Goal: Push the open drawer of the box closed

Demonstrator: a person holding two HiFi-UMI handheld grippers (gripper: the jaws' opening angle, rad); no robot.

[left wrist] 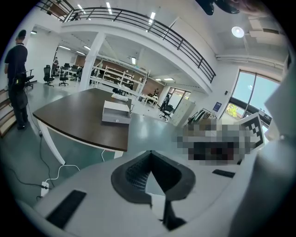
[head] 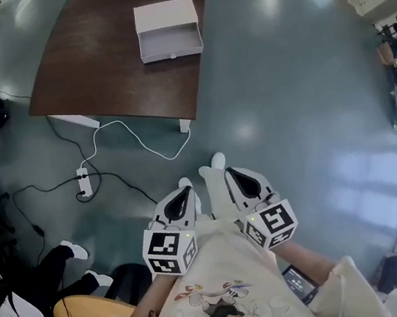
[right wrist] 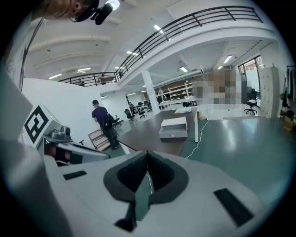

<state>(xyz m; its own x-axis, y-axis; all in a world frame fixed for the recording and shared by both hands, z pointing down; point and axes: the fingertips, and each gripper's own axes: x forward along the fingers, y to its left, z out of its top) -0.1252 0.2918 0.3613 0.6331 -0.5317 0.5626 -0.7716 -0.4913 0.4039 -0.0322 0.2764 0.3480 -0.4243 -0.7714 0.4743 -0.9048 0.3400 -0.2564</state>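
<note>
A white box (head: 165, 14) rests on the dark brown table (head: 95, 51), its drawer (head: 170, 43) pulled out toward me. The box also shows far off in the left gripper view (left wrist: 116, 112) and in the right gripper view (right wrist: 174, 128). My left gripper (head: 180, 191) and right gripper (head: 231, 173) are held side by side close to my body, well short of the table. Both are shut with nothing between their jaws. The jaw tips meet in the left gripper view (left wrist: 150, 152) and in the right gripper view (right wrist: 147, 152).
White cables and a power strip (head: 83, 182) lie on the grey-green floor between me and the table. A wooden chair (head: 89, 316) stands at lower left. A person in dark clothes (right wrist: 102, 122) stands beyond the table near shelving.
</note>
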